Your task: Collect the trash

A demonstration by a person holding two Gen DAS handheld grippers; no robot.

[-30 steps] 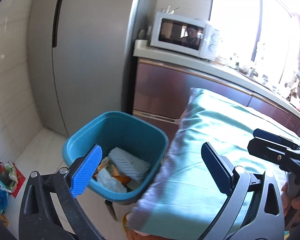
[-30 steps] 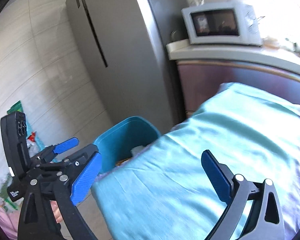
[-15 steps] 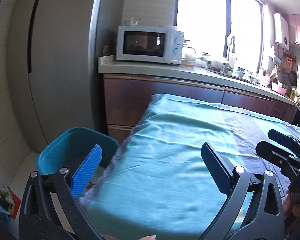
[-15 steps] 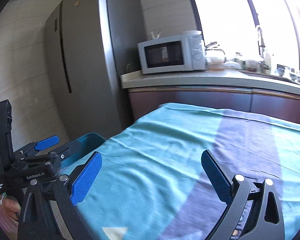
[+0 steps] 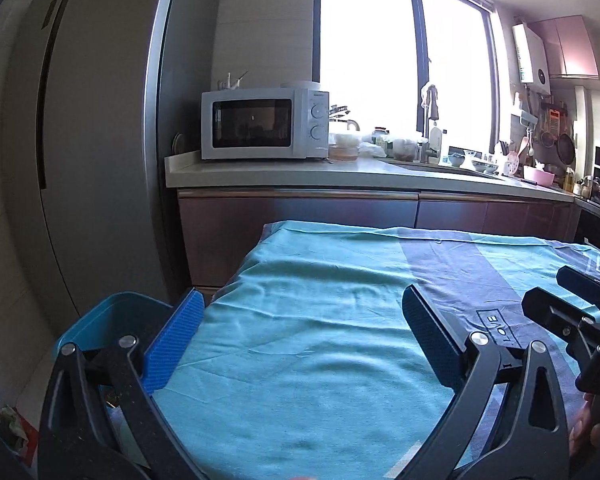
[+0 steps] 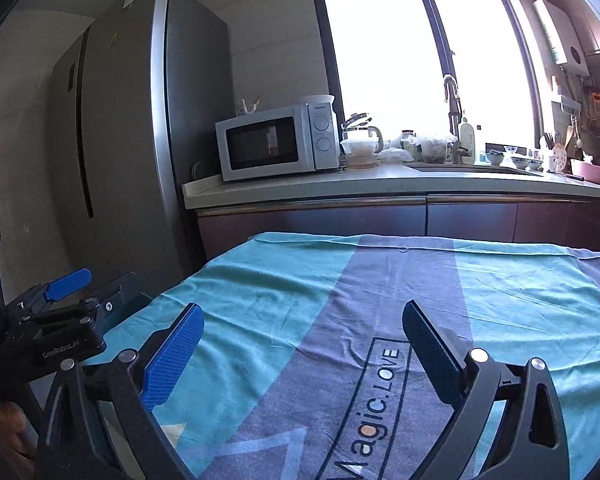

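While lifted from over the blue bin [image 5: 112,322], left hand-held gripper [image 5: 300,332] and right hand-held gripper [image 6: 300,336] both spread, empty, now above the cloth-covered bench [image 5: 320,312].

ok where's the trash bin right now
In the left wrist view the blue bin sits low left on the floor, between the fridge and the cloth-covered table.

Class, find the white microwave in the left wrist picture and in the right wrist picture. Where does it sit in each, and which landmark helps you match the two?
Left wrist view: microwave above centre, left of the middle, on the counter's left end.
Right wrist view: microwave just left of the middle, on that counter end, beside the fridge.
Shared landmark: the bright window to its right.
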